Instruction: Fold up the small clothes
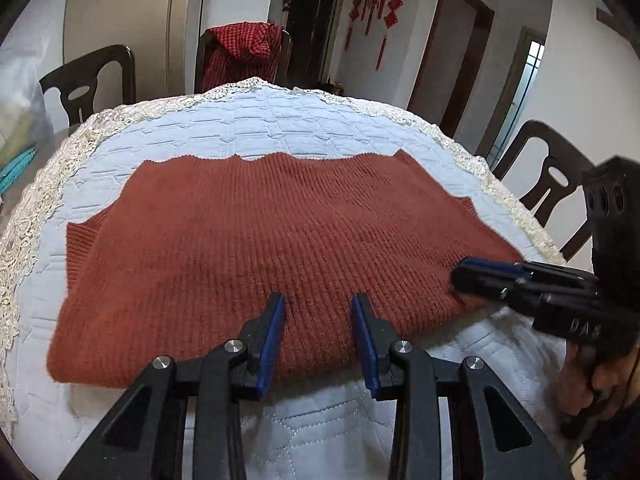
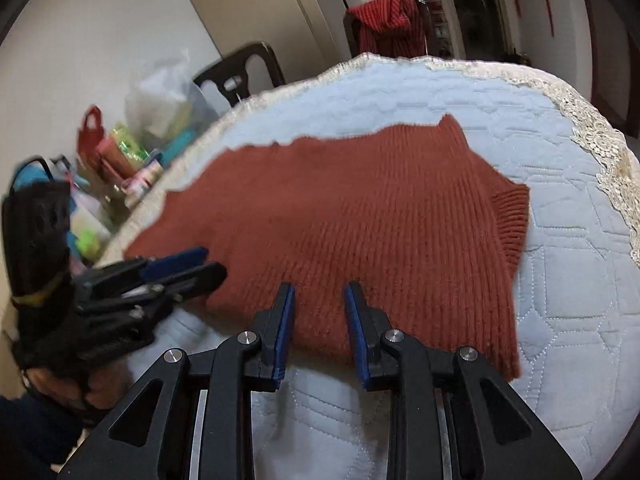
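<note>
A rust-red ribbed knit sweater [image 1: 272, 256] lies flat on a pale blue quilted cover [image 1: 256, 120] that drapes a round table, with a cream lace border [image 1: 32, 216] running along the cover's edge. The garment sits a little toward the near side of the table, spread wide, its far edge wavy and a ribbed cuff showing at each side. In the right wrist view the same sweater [image 2: 360, 220] fills the middle of the cover [image 2: 560, 280], its ribbed cuff [image 2: 510, 216] sticking out on the right.

The left gripper [image 1: 319, 304] hangs over the near edge of the sweater, its blue-padded fingers spread apart with knit fabric showing between them; nothing is pinched. Whether the tips touch the fabric cannot be told. From the right wrist view the left gripper [image 2: 196, 264] appears at the sweater's near left corner, seen side-on.

The right gripper [image 2: 320, 294] is likewise over the near edge, its fingers apart and holding nothing. In the left wrist view it [image 1: 468, 276] reaches in from the right at the sweater's near right corner.

Farther out, dark wooden chairs [image 1: 92, 80] stand round the table, one at the far side draped with a red checked cloth [image 1: 244, 52]. Red knot ornaments [image 1: 380, 4] hang on the far wall. To the left, bags and colourful clutter [image 2: 132, 152] sit beside the table.
</note>
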A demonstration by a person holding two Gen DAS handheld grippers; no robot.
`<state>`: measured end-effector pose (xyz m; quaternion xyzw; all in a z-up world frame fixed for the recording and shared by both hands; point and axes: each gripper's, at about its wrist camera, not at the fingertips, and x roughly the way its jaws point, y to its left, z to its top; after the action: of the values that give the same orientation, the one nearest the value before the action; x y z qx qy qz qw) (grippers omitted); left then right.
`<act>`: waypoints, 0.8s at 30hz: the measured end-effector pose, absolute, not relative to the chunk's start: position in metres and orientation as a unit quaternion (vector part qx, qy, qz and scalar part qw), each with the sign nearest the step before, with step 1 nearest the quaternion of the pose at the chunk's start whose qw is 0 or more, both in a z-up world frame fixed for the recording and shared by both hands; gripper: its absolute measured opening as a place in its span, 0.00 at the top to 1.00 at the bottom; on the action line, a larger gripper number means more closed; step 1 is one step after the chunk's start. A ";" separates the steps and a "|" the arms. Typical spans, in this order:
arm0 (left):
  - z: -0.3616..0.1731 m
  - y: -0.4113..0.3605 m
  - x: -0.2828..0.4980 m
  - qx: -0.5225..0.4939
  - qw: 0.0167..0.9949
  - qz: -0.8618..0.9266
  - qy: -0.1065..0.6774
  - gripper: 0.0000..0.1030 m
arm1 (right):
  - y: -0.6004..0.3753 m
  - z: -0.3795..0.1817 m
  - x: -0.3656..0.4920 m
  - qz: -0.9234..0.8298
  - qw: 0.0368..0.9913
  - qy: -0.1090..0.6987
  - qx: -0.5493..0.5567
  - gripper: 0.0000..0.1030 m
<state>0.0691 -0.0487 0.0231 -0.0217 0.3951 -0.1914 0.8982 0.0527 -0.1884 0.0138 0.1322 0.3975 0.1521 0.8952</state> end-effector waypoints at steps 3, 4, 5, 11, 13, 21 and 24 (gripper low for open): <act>0.030 -0.031 0.069 -0.034 0.908 -0.170 0.382 0.64 | -0.210 0.022 0.042 0.136 0.904 0.377 0.151 0.74; 0.028 -0.023 0.071 -0.034 0.912 -0.147 0.382 0.64 | -0.217 0.021 0.041 0.127 0.903 0.378 0.158 0.74; 0.024 -0.018 0.073 -0.034 0.913 -0.128 0.387 0.64 | -0.223 0.018 0.039 0.115 0.902 0.382 0.164 0.74; 0.026 0.009 0.070 -0.069 0.911 -0.119 0.388 0.64 | -0.248 0.011 0.032 0.090 0.897 0.380 0.205 0.81; 0.031 0.013 0.068 -0.067 0.919 -0.104 0.374 0.64 | -0.241 0.019 0.030 0.092 0.903 0.370 0.197 0.81; 0.021 0.039 0.071 -0.098 0.916 -0.078 0.382 0.64 | -0.257 0.011 0.029 0.074 0.896 0.378 0.221 0.81; 0.030 0.036 0.079 -0.091 0.920 -0.079 0.374 0.64 | -0.251 0.019 0.034 0.081 0.900 0.372 0.213 0.81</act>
<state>0.0787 0.0360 0.0299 -0.0908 0.3741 -0.0787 0.9196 0.0339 -0.2508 0.0194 0.2131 0.3723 0.0813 0.8997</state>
